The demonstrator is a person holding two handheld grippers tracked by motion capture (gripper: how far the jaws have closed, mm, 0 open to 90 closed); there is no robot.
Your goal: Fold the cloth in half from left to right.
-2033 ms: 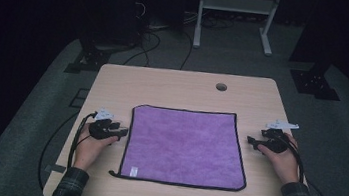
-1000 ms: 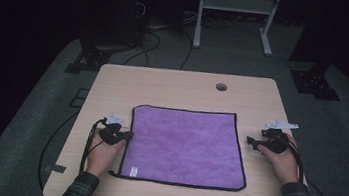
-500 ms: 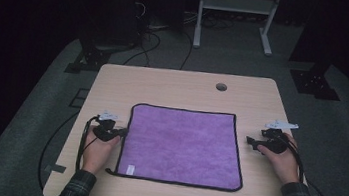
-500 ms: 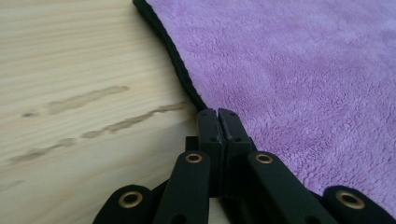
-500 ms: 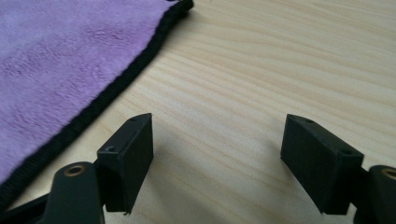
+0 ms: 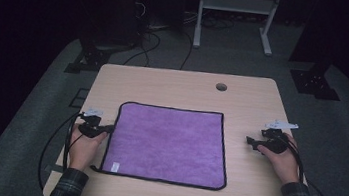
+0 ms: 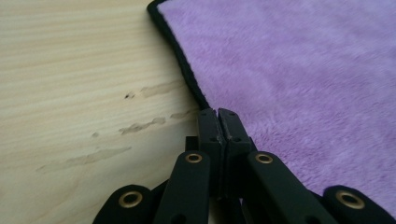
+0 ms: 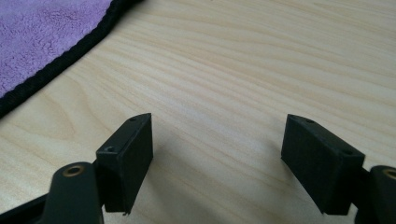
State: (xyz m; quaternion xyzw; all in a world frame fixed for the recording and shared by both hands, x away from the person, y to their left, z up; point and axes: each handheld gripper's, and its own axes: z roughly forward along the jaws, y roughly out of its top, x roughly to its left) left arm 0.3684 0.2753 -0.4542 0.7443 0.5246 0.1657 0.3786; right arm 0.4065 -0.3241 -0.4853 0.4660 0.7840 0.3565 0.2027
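The left tongs (image 6: pixel 104 128) are lying at the left edge of the cloth (image 6: pixel 166 145), about midway along that side, with the person's left hand (image 6: pixel 83 145) gripping them from behind. In the left gripper view, the left tongs (image 7: pixel 218 112) are pressing their jaws flat together, and the tips are sitting right on the cloth's black hem (image 7: pixel 187 70). Whether any fabric is caught between them I cannot tell; no gap is showing. The cloth (image 7: pixel 299 70) is spreading away ahead and to the right of these tips, while bare worktop (image 7: pixel 70 84) is lying to their left.

The right tongs (image 6: pixel 252 142) are resting on the worktop (image 6: pixel 174 85) just beside the cloth's right edge, apart from it, with the right hand (image 6: pixel 283 159) holding them. In the right gripper view, the right tongs (image 8: pixel 217 140) are standing with their jaws wide apart, nothing between them but bare wood. A corner of the cloth (image 8: pixel 42 32) is showing up and to the left of the left jaw, well clear of it.

The cloth itself is lying flat and square between the two tongs, purple with a dark border, a small white tag (image 6: pixel 114 166) sitting near its corner closest to the left hand. A round hole (image 6: pixel 221 87) is showing in the worktop beyond the cloth's far edge.
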